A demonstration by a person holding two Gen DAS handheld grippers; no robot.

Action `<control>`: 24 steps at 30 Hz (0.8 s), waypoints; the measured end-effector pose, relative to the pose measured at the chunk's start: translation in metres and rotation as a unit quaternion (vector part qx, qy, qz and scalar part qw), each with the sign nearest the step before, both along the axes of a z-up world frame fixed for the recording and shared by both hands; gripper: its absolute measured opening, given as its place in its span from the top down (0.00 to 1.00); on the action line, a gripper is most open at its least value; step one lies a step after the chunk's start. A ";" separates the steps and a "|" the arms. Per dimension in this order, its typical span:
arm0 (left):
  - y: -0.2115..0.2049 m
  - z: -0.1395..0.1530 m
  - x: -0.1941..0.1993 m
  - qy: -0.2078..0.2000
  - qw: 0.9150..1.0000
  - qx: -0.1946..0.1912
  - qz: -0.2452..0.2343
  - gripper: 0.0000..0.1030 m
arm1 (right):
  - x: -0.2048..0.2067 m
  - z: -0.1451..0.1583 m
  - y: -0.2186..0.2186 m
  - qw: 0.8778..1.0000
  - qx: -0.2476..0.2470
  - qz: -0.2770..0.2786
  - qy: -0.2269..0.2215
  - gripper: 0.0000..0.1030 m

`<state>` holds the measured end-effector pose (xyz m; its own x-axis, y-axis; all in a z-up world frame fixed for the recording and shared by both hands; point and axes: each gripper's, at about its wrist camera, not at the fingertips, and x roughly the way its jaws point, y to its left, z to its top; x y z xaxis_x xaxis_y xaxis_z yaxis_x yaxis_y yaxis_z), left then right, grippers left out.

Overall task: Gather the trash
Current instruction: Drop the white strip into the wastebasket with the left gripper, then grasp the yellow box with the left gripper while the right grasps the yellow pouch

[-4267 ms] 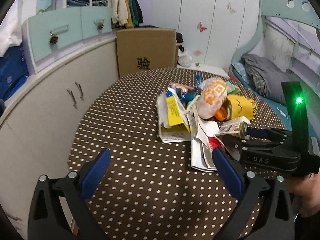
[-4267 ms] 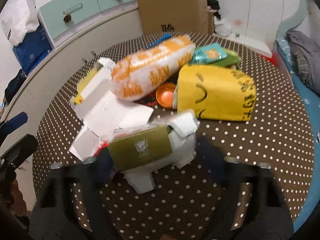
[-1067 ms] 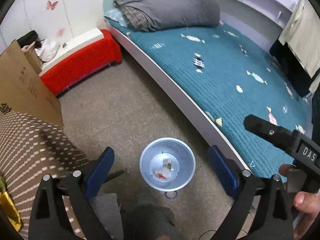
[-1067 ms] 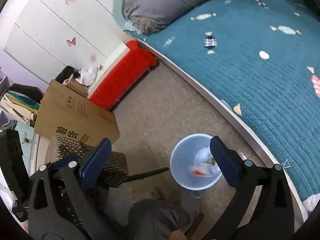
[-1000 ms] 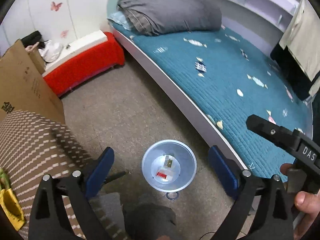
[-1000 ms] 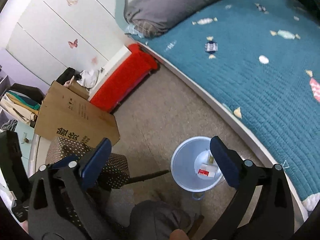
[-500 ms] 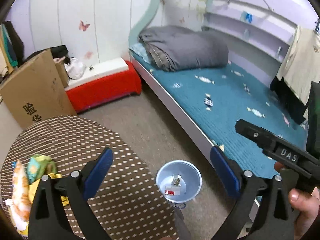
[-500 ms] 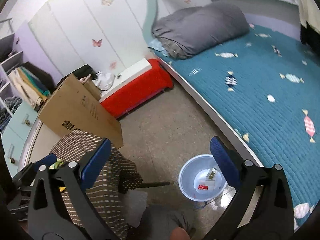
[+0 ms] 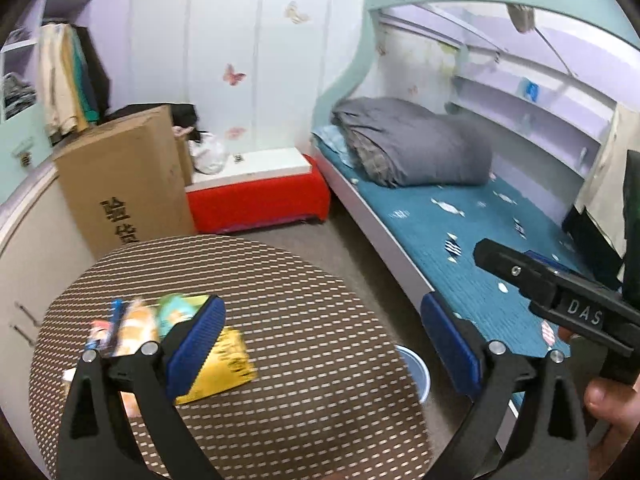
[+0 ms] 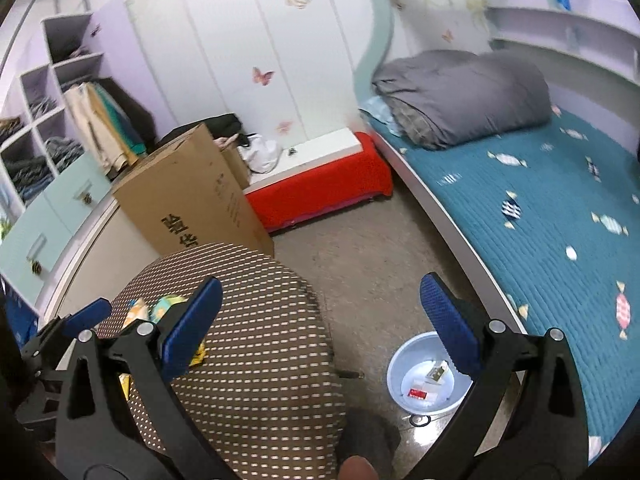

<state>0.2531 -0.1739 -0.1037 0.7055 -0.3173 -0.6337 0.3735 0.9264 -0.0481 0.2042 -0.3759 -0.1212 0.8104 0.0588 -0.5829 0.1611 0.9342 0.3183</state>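
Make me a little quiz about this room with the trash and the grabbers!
1. True or false: the bin stands on the table.
2. What lies in the bin?
A. a few scraps of trash
B. a grey blanket
C. nothing
3. Fill in: the jaws of the left gripper and the right gripper are both ____.

Key:
1. False. It stands on the floor, between the table and the bed.
2. A
3. open, holding nothing.
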 end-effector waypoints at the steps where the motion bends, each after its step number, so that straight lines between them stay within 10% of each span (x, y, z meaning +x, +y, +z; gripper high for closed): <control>1: 0.008 0.002 -0.002 -0.003 1.000 -0.001 0.007 0.06 | 0.001 0.004 0.009 1.000 -0.007 0.006 -0.002 0.06; 24: 0.212 -0.039 -0.022 0.023 0.978 -0.006 0.209 0.06 | 0.030 -0.015 0.177 0.984 -0.108 0.131 0.047 0.06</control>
